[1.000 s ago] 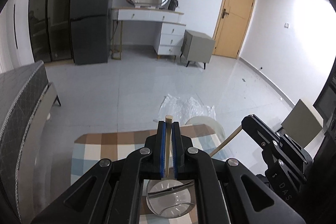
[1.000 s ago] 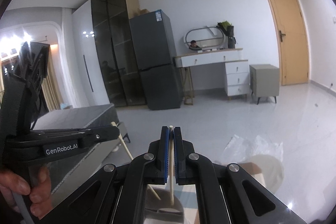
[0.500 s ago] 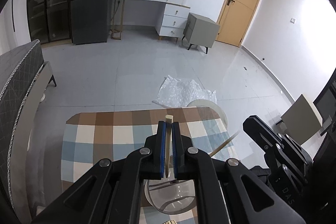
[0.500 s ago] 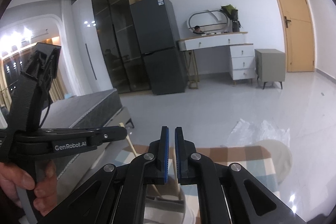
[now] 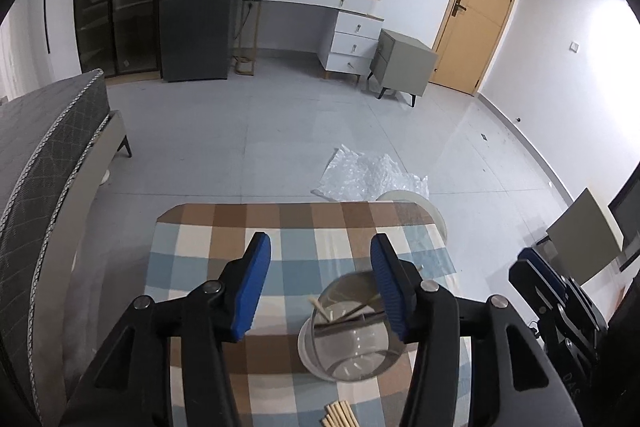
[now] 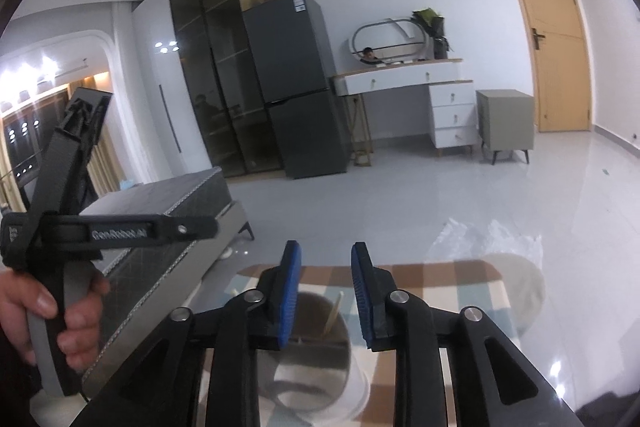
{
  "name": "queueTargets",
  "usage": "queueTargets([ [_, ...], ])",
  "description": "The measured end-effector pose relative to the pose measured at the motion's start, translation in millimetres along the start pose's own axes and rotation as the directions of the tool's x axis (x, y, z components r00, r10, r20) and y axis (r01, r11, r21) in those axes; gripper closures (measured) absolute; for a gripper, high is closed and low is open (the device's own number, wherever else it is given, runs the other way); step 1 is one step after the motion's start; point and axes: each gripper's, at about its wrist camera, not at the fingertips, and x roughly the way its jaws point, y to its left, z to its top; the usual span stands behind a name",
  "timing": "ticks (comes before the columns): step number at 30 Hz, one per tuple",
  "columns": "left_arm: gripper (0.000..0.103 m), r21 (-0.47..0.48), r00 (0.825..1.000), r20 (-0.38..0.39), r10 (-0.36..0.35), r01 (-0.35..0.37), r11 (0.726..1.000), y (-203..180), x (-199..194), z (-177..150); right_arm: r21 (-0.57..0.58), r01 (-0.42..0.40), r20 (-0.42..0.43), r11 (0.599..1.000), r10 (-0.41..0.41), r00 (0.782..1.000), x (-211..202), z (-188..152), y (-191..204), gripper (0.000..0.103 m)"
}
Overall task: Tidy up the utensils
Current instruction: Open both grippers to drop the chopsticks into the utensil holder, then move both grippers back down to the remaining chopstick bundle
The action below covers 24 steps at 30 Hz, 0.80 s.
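Observation:
A clear glass holder [image 5: 352, 343] stands on the checked tablecloth [image 5: 224, 247] with a few wooden chopsticks [image 5: 320, 308] leaning inside it. My left gripper [image 5: 322, 283] hangs just above the holder with its jaws opening and nothing between the blue pads. More chopsticks [image 5: 340, 417] lie bundled at the near table edge. In the right wrist view my right gripper [image 6: 325, 293] is also over the holder [image 6: 308, 351], jaws opening and empty, and one chopstick [image 6: 334, 311] pokes up below them. A hand [image 6: 60, 319] holds the left gripper [image 6: 200, 227] at the left.
A grey bed [image 5: 44, 163] runs along the table's left side. Crumpled plastic wrap [image 5: 368, 175] and a white round stool [image 5: 416, 203] sit on the floor beyond the far table edge. A fridge [image 5: 196, 7], dresser [image 5: 344, 27] and door [image 5: 476, 11] line the far wall.
Both grippers were shut on one chopstick each; both have let go and stand open, and the chopsticks are in the glass holder. Both views shifted over the table.

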Motion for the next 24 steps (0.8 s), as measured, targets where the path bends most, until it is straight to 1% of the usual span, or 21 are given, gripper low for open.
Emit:
queueTargets([
  [2,0.055,-0.009,1.0,0.007,0.011,-0.011,1.0,0,-8,-4,0.003,0.005,0.007,1.0,-0.005,1.0,-9,0,2,0.069],
  [3,0.05,-0.011,1.0,0.013,0.018,-0.018,1.0,-2,-14,-6,0.002,0.008,0.014,1.0,-0.008,1.0,-18,-1,4,0.065],
  [4,0.044,-0.016,0.999,0.019,0.026,-0.026,1.0,-2,-17,-8,0.003,0.01,0.021,1.0,-0.01,1.0,-25,-2,6,0.059],
  [6,0.039,-0.022,0.999,0.042,0.034,-0.033,0.999,-1,-29,-13,0.012,0.001,0.022,1.0,-0.001,1.0,-35,-3,9,0.052],
  [7,0.037,-0.023,0.998,0.049,0.041,-0.04,0.999,-1,-34,-16,0.015,0.0,0.023,1.0,0.0,1.0,-39,-4,10,0.051],
  [8,0.036,-0.024,0.998,0.053,0.045,-0.044,0.999,0,-36,-18,0.018,0.003,0.027,1.0,-0.003,1.0,-45,-5,12,0.05],
  [13,0.034,-0.03,0.996,0.08,0.039,-0.036,0.999,0,-54,-37,0.036,0.01,0.046,0.999,-0.011,0.999,-70,-16,18,0.034],
  [14,0.033,-0.026,0.996,0.084,0.04,-0.037,0.999,0,-57,-42,0.037,0.009,0.044,0.999,-0.011,0.999,-73,-18,20,0.034],
  [18,0.021,-0.039,0.99,0.123,0.072,-0.068,0.997,1,-69,-62,0.029,0.024,0.034,0.999,-0.025,0.999,-83,-30,27,0.028],
  [19,0.019,-0.042,0.988,0.133,0.082,-0.077,0.996,0,-71,-66,0.026,0.029,0.032,0.999,-0.03,0.999,-85,-33,28,0.025],
  [24,0.017,-0.067,0.978,0.17,0.12,-0.11,0.992,6,-75,-92,0.023,0.028,0.004,0.999,-0.028,1.0,-91,-55,33,0.019],
])
